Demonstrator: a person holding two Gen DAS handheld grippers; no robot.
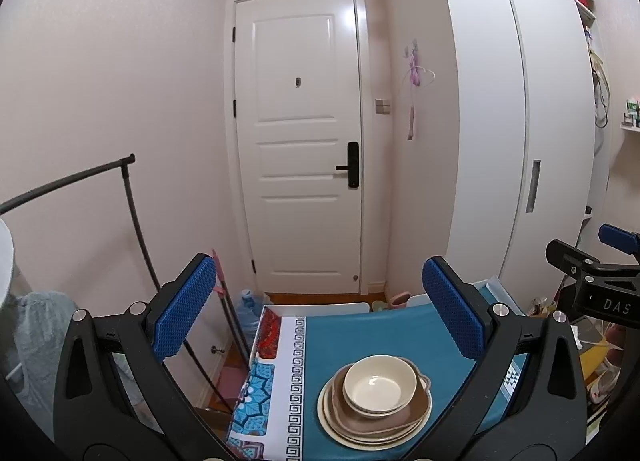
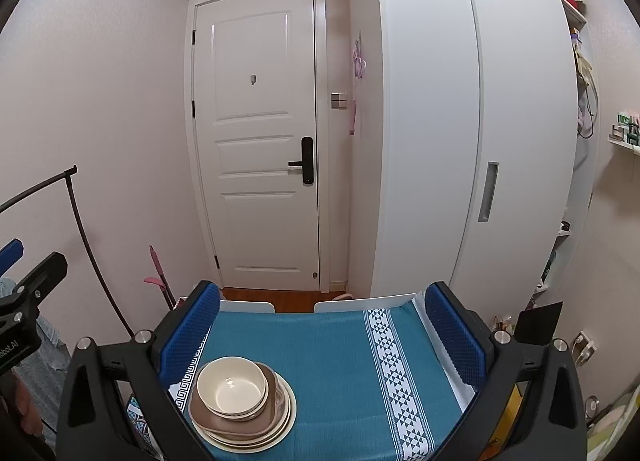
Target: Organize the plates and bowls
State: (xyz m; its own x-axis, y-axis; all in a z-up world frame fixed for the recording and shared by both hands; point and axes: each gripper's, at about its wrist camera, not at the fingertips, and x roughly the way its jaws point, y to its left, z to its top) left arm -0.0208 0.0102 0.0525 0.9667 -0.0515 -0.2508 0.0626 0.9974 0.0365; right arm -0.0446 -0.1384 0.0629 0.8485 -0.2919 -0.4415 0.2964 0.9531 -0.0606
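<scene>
Left wrist view is showing the left gripper [image 1: 320, 309] hanging above the tabletop [image 1: 360, 337] with its blue pads spread wide and nothing between them. The stack [image 1: 374, 405] is sitting on the teal cloth at about 5 o'clock from the gap between the fingers, low in the picture and nearer the right-hand pad. A cream bowl [image 1: 374, 385] is resting on top, with what seems to be a second bowl nested under it, then a brown dish [image 1: 416, 409], then cream plates [image 1: 340, 427] at the bottom.

The right gripper [image 2: 322, 317] is also standing spread and empty in its own view. There the stack [image 2: 242, 405] is lying at about 7 o'clock from the gap, close beside the left-hand pad, with the bowl [image 2: 232, 385] on top.

So the stack is sitting between the two grippers, below and ahead of both, and neither looks clearly nearer. The pile is roughly round, so it offers no long axis; the rim is the likely place to pinch. By my judgement the crockery is already gathered in one pile, and whichever gripper goes for it would need to drop and swing inward toward the bowl's rim.

The right gripper's edge [image 1: 600, 281] is showing at 3 o'clock in the left view.
</scene>
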